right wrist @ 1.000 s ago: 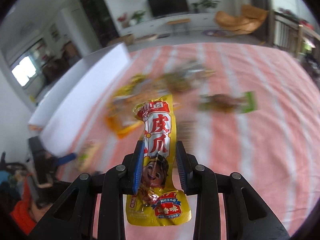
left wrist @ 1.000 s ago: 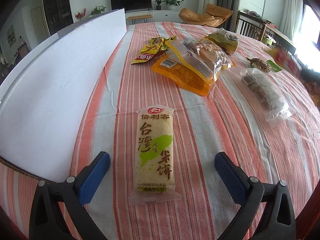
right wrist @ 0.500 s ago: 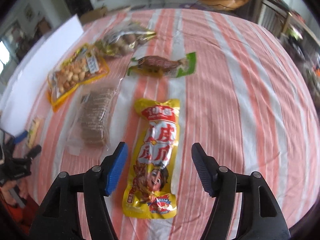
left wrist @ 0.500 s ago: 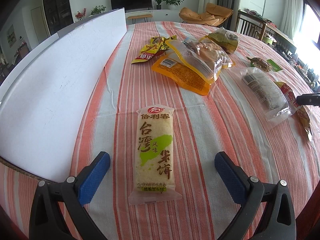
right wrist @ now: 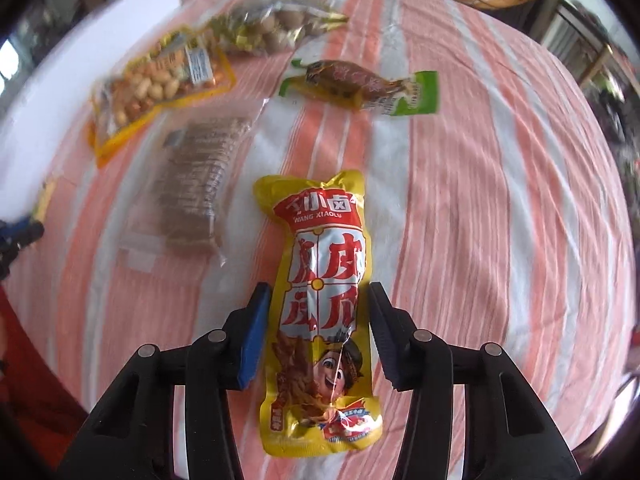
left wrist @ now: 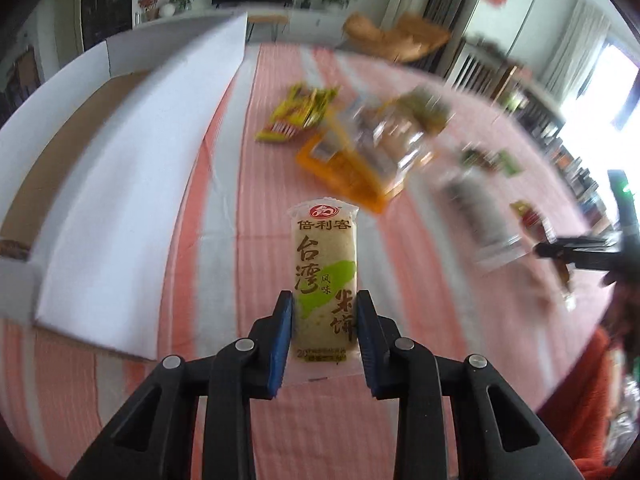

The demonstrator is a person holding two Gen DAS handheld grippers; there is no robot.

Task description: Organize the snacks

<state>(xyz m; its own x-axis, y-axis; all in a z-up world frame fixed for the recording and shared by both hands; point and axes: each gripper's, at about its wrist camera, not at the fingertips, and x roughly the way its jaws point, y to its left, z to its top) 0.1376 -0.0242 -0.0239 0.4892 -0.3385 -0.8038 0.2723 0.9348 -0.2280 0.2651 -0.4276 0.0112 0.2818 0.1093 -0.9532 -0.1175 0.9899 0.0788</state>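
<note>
A cream and green rice cracker pack (left wrist: 325, 276) is showing between blue-padded black left tongs (left wrist: 325, 342); a yellow and red snack bag (right wrist: 320, 316) is lying between the right tongs (right wrist: 318, 334) on an orange-and-white striped tabletop (right wrist: 480, 220).

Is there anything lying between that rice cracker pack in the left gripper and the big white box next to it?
Nothing visible does. The left gripper is shut on the rice cracker pack, and only bare striped tablecloth separates it from the white box. The other snacks lie farther back, off that path.

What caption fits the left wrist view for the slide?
Left gripper shut on a rice cracker pack above the striped tablecloth, white box alongside.
</note>
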